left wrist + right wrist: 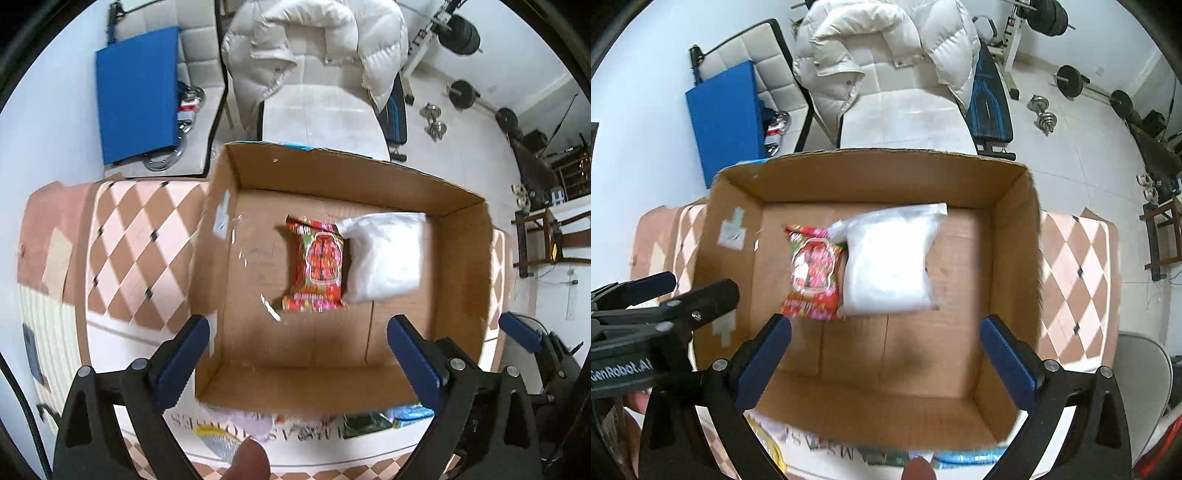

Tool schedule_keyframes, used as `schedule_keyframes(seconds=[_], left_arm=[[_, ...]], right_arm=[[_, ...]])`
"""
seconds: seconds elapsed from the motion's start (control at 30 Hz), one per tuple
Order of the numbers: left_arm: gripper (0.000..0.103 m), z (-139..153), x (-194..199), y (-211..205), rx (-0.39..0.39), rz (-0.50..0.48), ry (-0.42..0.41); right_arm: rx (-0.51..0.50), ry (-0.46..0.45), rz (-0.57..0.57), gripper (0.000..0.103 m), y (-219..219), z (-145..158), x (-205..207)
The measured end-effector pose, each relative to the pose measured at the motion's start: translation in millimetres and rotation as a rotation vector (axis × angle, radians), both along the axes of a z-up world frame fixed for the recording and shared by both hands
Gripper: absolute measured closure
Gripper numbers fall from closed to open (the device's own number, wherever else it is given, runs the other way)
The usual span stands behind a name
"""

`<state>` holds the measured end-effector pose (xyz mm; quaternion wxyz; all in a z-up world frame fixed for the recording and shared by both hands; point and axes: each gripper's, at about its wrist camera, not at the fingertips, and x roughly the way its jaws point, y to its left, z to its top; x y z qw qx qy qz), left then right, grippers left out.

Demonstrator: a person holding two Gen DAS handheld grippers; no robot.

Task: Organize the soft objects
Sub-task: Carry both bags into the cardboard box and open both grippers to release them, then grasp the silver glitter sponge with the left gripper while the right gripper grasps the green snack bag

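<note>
An open cardboard box (461, 258) (1012, 258) stands on a checkered tablecloth. On its floor lie a red snack packet (320, 264) (812, 275) and, touching its right side, a white soft bag (384, 254) (890, 262). My left gripper (297, 350) hovers above the box's near left part, open, nothing between its blue fingers (184, 354). My right gripper (886, 350) hangs over the box's near half, open and empty too. The left gripper's body (665, 302) shows at the left of the right wrist view.
The checkered tablecloth (129, 243) (1075, 266) lies under the box. Behind the table stand a chair with a white puffer jacket (314, 48) (882, 48), a blue pad (136, 96) and weights (436, 122) on the floor. Printed packaging (258, 424) lies by the box's near wall.
</note>
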<state>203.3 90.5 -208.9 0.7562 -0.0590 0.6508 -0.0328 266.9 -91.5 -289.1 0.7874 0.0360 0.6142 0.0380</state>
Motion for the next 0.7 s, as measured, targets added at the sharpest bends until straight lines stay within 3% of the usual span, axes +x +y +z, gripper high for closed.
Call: schedule_keyframes(seconds=[0.1,0.17,0.23,0.33,0.5,0.7], left_arm=[[0.004,20.0,-1.6,6.8,0.017,0.044,-0.044],[0.004,-1.8,26.9,-1.9,0.057,0.083,-0.065],[0.004,-22.2,8.8,0.2,0.128,0.115,-0.084],[0.004,-51.2,-36.8,19.5,0.166,0.178,-0.021],[0.005,-147.5,-94.8,62.5,0.028,0.314,0.244],[0.006,-226.4,-119.3,83.4,-0.12,0.45,0.397]], right_arm=[[0.042,-0.022,-0.026,0.0,-12.3,14.4,-30.5],[0.067,-0.046,-0.028,0.0,-17.6,20.3,-64.1],[0.064,-0.049,-0.023,0.0,-19.0,11.9,-89.7],[0.052,0.008,0.015,0.0,-12.6,-18.3,-122.4],[0.015,0.148,0.08,0.0,7.3,-89.2,-148.7],[-0.081,0.198,0.13,0.015,25.7,-128.7,-151.1]])
